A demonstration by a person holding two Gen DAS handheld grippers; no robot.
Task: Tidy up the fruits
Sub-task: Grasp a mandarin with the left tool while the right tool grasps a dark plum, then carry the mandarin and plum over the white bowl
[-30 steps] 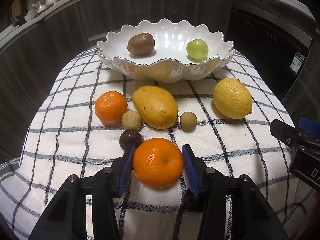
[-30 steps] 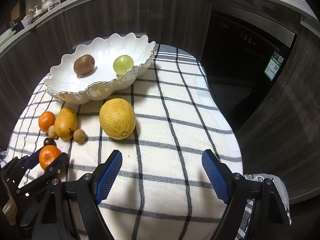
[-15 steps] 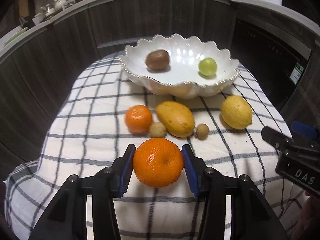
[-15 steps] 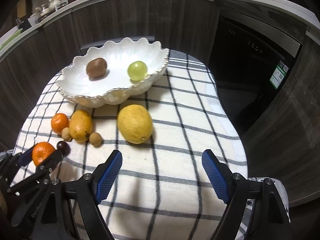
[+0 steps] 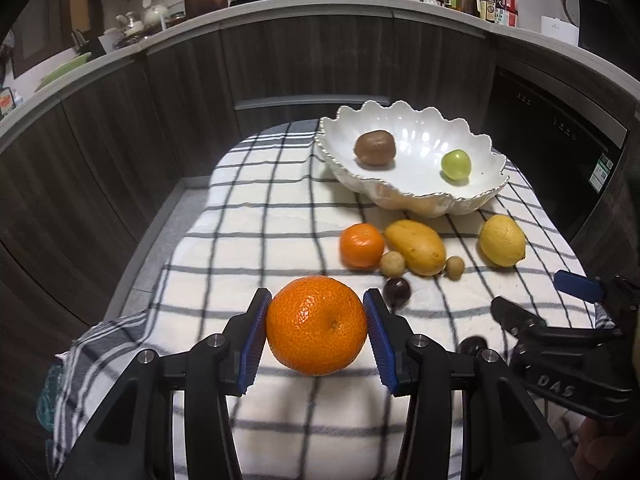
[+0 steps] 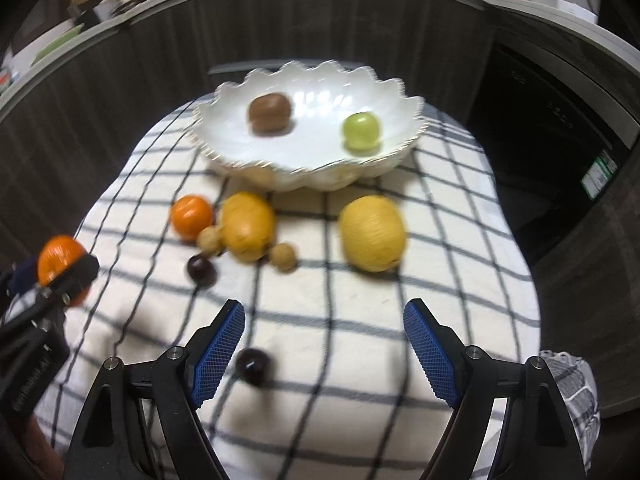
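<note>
A: Left gripper (image 5: 316, 328)?
B: Blue-padded fingers (image 5: 253, 338) clamp one round orange mandarin (image 5: 316, 325), lifted above the checked cloth (image 5: 256, 240).
A: Right gripper (image 6: 324, 340)?
B: Fingers wide apart, empty. Scalloped white ceramic bowl (image 5: 404, 200) holds brown kiwi (image 5: 375, 147) and green grape (image 5: 455, 164).

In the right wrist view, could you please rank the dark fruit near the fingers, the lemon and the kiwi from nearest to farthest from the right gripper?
From the right gripper:
1. Dark fruit, on the cloth just inside its left finger.
2. Lemon, ahead on the cloth, slightly right.
3. Kiwi, farthest, in the white bowl, left of the green fruit.
</note>
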